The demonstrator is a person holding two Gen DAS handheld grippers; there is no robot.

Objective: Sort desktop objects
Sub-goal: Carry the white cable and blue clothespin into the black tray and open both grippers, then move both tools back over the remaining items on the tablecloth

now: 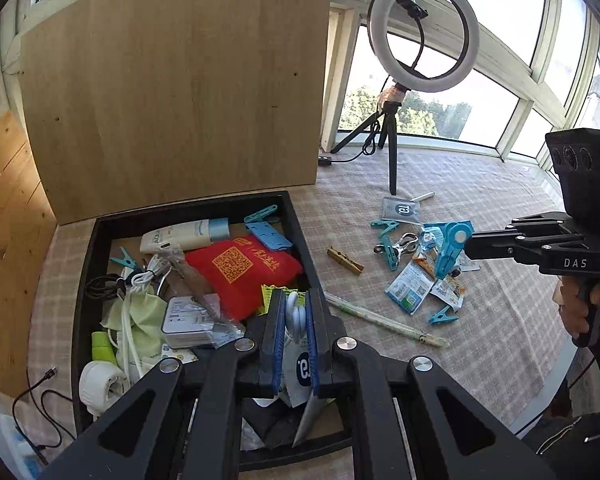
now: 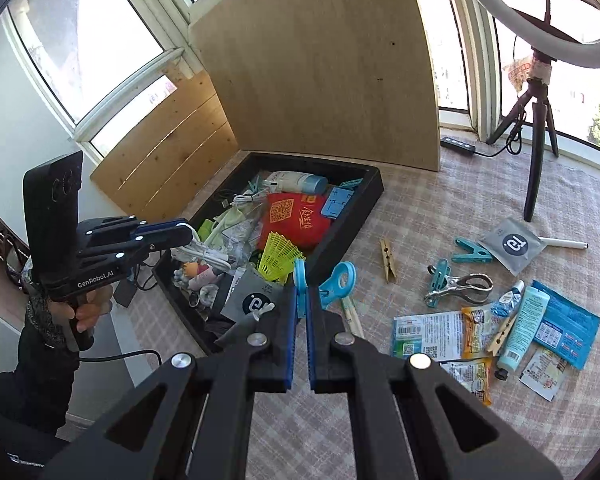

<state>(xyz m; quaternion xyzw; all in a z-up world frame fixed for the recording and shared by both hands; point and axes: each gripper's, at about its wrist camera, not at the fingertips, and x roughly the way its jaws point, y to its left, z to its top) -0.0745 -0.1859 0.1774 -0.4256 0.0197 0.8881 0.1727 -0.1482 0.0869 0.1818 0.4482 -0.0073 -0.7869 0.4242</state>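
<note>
Hovering over the black tray (image 1: 88,280) at lower left of the left wrist view, the left gripper (image 1: 294,304) clamps a white cable (image 1: 296,316). At mid-right, above the checked cloth (image 1: 500,320), the right gripper (image 2: 301,300) pinches a blue clip (image 2: 300,280) near the tray's corner.
</note>
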